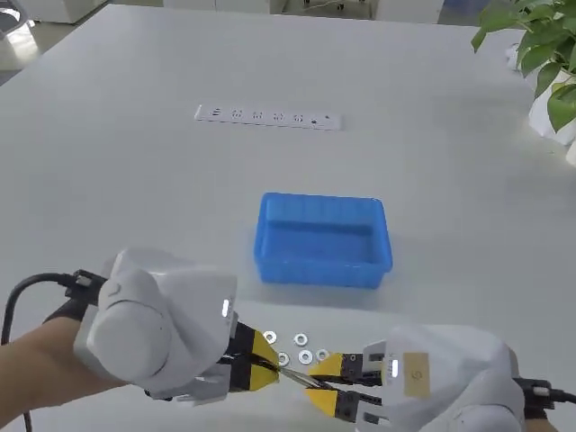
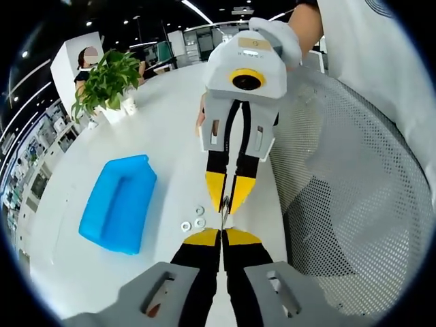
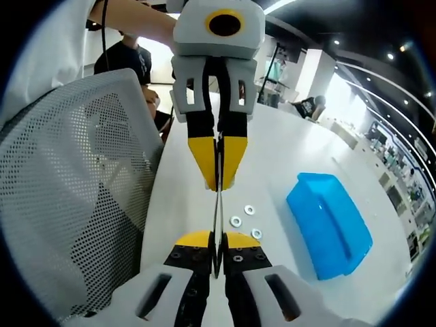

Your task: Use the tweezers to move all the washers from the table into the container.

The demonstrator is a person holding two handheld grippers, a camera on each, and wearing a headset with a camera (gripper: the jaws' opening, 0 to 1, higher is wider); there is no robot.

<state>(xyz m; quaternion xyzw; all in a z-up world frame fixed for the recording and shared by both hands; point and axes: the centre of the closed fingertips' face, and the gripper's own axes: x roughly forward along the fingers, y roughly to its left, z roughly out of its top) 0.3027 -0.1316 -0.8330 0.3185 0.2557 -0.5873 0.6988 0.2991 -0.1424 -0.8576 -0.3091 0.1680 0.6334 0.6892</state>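
tweezers [image 3: 218, 204]: thin, springy, slippery; i'd hold mid-arm. my left gripper [image 1: 261, 362], right gripper [image 1: 331, 378] fingers clenched on them, near container [image 1: 322, 241].

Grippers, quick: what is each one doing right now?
Left gripper: tongs shut on the tweezers.
Right gripper: tongs shut on the same tweezers.

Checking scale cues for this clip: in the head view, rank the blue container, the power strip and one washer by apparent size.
1. Blue container.
2. Power strip, though it lies farther away, so its true size is unsure.
3. Washer, clearly smallest.
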